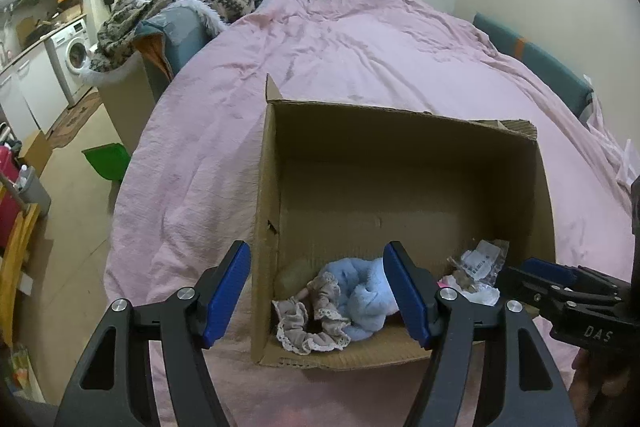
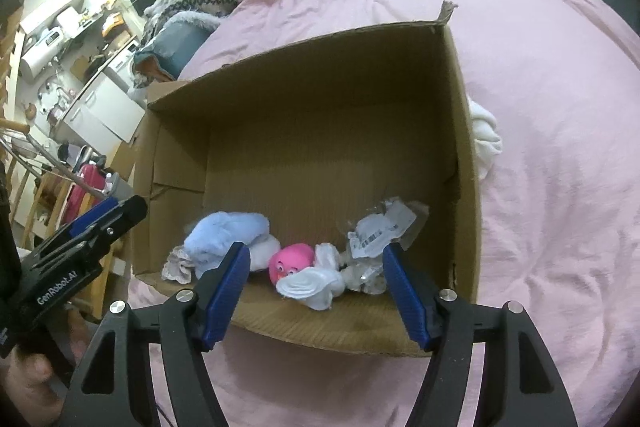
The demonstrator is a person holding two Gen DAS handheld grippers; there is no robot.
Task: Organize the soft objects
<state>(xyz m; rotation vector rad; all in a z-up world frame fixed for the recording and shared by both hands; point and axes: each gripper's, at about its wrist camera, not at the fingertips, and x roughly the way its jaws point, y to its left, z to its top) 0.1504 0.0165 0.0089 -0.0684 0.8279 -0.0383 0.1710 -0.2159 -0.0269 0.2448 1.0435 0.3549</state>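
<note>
1. on the pink bed point(image 1: 360, 39), the cardboard box point(image 2: 180, 155) holds every soft piece along its six o'clock wall.
2. blue plush point(image 2: 228, 231) at seven o'clock looks light and squashy; pinch its bulk.
3. pink toy point(image 2: 290, 261) is small and may roll.
4. left gripper point(image 1: 318, 291) and right gripper point(image 2: 316, 291) both gape, holding nothing.
</note>
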